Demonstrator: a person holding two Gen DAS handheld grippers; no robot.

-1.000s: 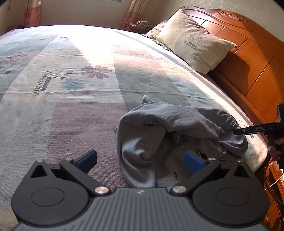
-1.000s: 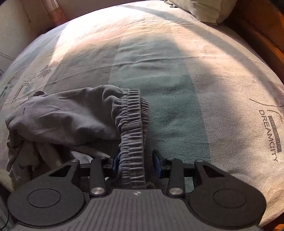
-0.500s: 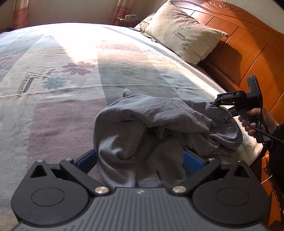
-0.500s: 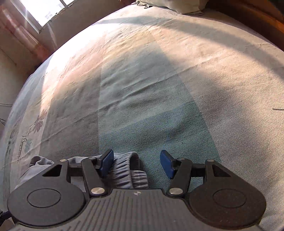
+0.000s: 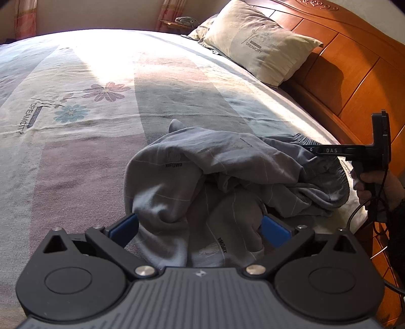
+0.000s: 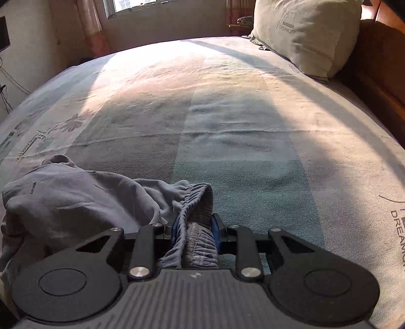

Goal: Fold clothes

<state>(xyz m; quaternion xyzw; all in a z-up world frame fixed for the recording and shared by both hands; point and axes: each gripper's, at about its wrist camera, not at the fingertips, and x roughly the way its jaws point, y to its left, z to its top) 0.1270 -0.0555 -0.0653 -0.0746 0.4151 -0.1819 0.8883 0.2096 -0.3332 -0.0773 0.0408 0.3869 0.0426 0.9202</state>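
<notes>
Grey trousers (image 5: 227, 172) lie crumpled near the right edge of the bed. My left gripper (image 5: 200, 227) stands wide open, low over the pile, with a fold of the cloth lying loose between its blue pads (image 5: 124, 227). At the far right of the left wrist view a hand (image 5: 372, 182) holds my right gripper (image 5: 311, 149) against the gathered waistband. In the right wrist view my right gripper (image 6: 194, 226) is closing, and the elastic waistband (image 6: 195, 202) is bunched and pinched between its pads. The rest of the trousers (image 6: 63, 197) trails off to the left.
The patterned bedspread (image 5: 101, 101) stretches far and left, sunlit at the back. A pillow (image 5: 258, 43) leans on the wooden headboard (image 5: 354, 76) to the right. The bed's edge runs just right of the trousers. A small shelf (image 5: 184, 21) sits beyond the bed.
The right gripper's jaws, wide apart half a second ago, have drawn in onto the waistband. The left gripper has slid forward so the cloth now lies between its fingers.
</notes>
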